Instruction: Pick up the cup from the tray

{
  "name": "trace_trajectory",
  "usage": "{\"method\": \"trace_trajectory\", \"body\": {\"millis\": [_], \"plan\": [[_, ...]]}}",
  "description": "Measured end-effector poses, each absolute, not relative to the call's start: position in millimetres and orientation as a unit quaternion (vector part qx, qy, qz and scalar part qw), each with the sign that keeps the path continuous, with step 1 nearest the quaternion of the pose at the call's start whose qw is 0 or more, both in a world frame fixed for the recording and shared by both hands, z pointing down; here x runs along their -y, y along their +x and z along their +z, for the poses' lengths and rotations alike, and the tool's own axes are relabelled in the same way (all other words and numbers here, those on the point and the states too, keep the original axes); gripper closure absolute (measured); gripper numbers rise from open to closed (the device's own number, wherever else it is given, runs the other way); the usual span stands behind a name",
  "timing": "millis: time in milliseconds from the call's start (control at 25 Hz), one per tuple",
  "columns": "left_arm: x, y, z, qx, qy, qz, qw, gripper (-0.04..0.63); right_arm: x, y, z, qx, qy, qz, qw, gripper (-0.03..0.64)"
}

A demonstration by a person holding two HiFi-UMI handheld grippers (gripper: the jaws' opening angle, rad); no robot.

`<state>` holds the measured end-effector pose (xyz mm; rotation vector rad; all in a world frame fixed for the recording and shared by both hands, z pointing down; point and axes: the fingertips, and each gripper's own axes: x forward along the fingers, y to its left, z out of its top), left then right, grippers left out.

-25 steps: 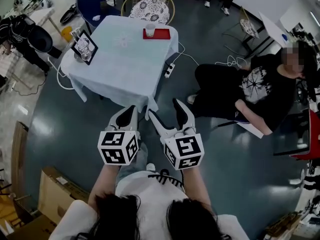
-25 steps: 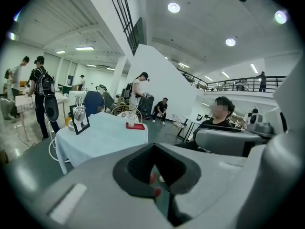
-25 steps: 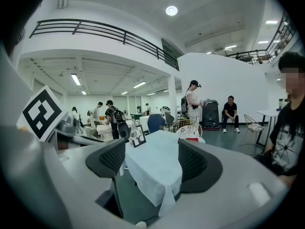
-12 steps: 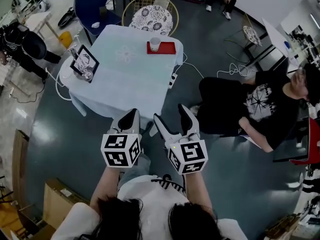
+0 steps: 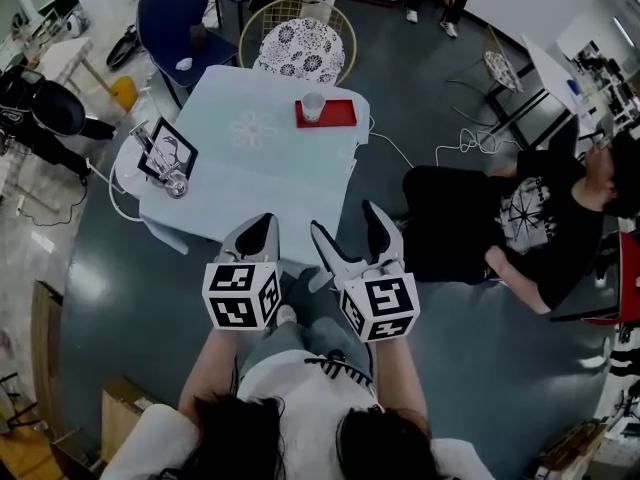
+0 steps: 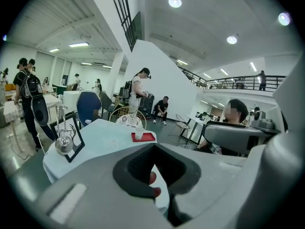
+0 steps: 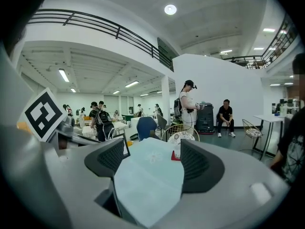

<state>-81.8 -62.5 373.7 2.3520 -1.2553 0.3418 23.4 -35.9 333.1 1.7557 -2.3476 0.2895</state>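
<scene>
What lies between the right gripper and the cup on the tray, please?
Only bare tablecloth: the head view shows nothing standing between the right gripper and the cup on its tray.

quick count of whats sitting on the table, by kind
cup: 1
red tray: 1
black frame: 1
shiny round vessel, beside the frame, too small to identify further: 1
total: 4

Large open lab hall with a grey floor (image 5: 500, 368), loose cables (image 5: 466, 128), a mezzanine railing (image 7: 95, 25), round ceiling lights (image 6: 175, 2), and several people (image 6: 32, 97) standing wearing backpack equipment
</scene>
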Motion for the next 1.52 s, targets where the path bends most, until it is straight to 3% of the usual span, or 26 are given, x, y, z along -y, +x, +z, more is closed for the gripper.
{"method": "trace_trajectory", "body": {"millis": [240,720,1520], "plan": [[100,-81,374,0.459,0.852,0.122,0.222,0.595,80,32,329,0.790,0.597,0.052,0.133,0.229],[210,-53,388,0.475,0.843,0.115,0.226,0.595,209,52,351,0.805,0.576,0.071,0.125,0.212],[374,-11,494,0.510,0.811,0.133,0.253,0.595,393,91,517,0.805,0.542,0.164,0.177,0.206]]}}
